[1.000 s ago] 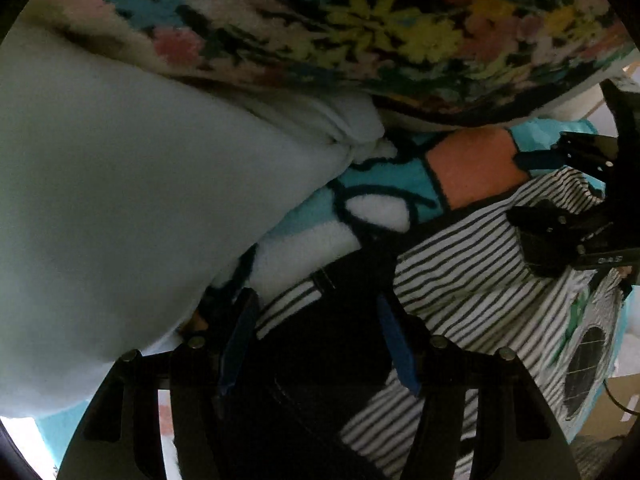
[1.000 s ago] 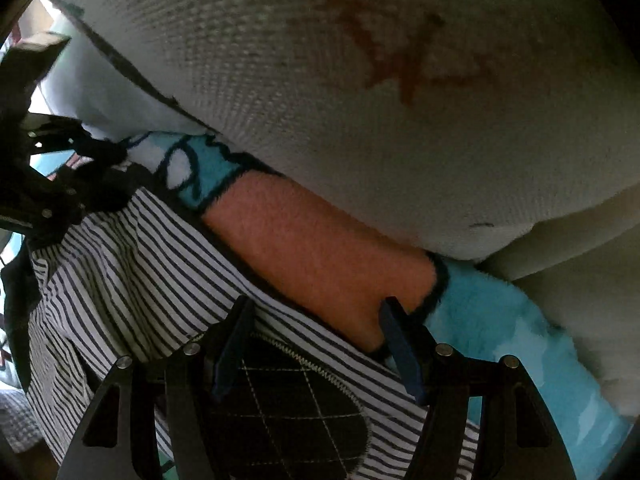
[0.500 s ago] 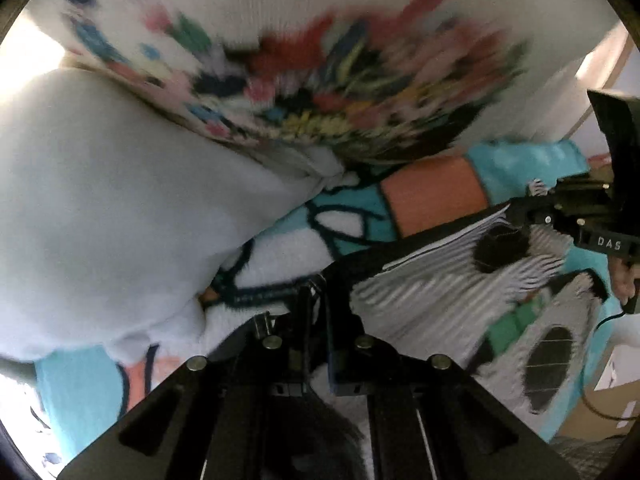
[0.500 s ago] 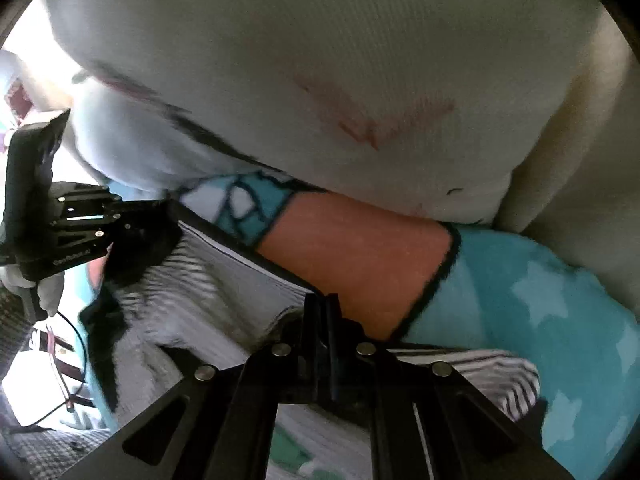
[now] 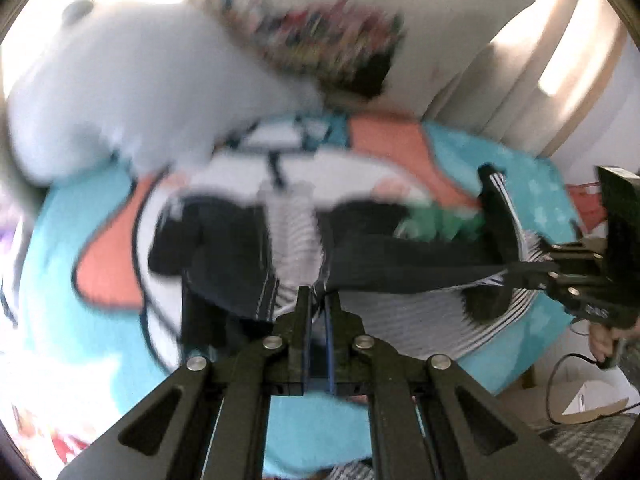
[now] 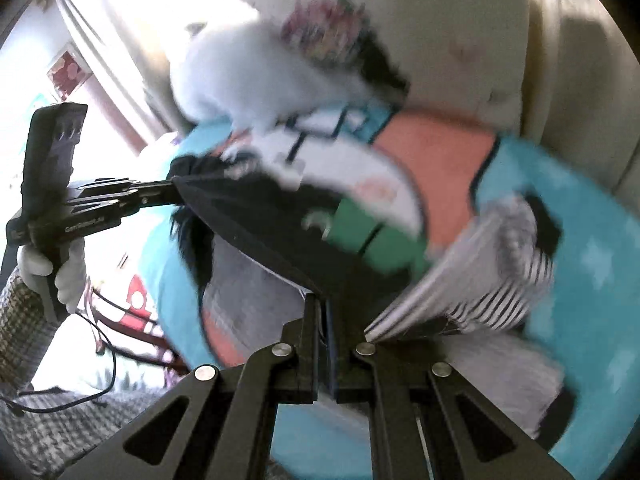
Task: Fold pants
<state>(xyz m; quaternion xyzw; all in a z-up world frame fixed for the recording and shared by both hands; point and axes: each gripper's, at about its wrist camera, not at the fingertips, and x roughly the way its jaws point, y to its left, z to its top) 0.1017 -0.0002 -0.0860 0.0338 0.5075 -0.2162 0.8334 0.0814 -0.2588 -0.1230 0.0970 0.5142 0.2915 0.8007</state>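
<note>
The pants (image 5: 400, 260) are black-and-white striped with black trim and a green patch. They hang stretched in the air between both grippers over the bed. My left gripper (image 5: 316, 300) is shut on one end of the black waistband. My right gripper (image 6: 322, 308) is shut on the other end; it shows at the right of the left wrist view (image 5: 516, 272). The left gripper shows at the left of the right wrist view (image 6: 172, 192). The pants (image 6: 280, 232) sag below the taut band. Both views are blurred by motion.
A turquoise blanket (image 5: 100, 340) with orange and white patches covers the bed. A white plush toy (image 5: 132, 92) and a floral cushion (image 5: 332, 36) lie at the far end. A cable and a cardboard box (image 5: 592, 400) are at the lower right.
Both grippers went from open to shut on the waistband, then lifted and pulled back from the cushions. The pants now hang stretched between them above the blanket.
</note>
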